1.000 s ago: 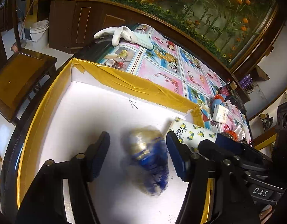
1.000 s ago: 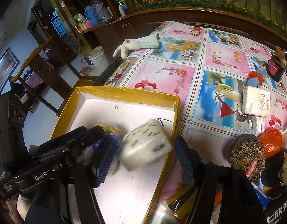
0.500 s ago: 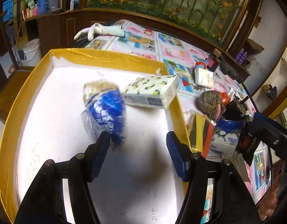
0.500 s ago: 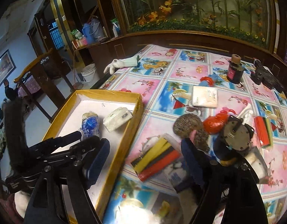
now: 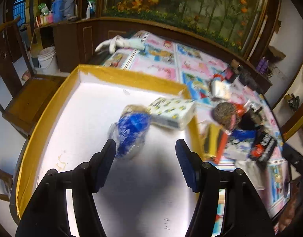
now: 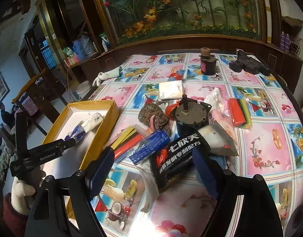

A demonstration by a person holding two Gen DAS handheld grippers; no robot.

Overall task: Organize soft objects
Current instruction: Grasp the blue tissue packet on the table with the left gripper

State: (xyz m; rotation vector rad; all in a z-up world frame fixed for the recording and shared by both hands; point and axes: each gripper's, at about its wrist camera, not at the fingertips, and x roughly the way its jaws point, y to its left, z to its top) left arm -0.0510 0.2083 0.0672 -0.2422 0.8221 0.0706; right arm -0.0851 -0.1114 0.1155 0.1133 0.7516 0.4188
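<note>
Tablecloth (image 6: 260, 138), black "七欣天" packet (image 6: 177, 154)

The left claw (image 5: 145, 158), black with blue-padded fingers, tilts downward with its jaws parted and nothing between them. The right claw (image 6: 151, 169), built alike, also angles down, jaws opening and gripping nothing. A white-gloved hand (image 6: 21, 193) holds the left one

Dark wood cabinets (image 6: 171, 45) — floral mural (image 6: 181, 7) above; wooden chair (image 5: 31, 96), white bucket (image 5: 47, 57).
</note>
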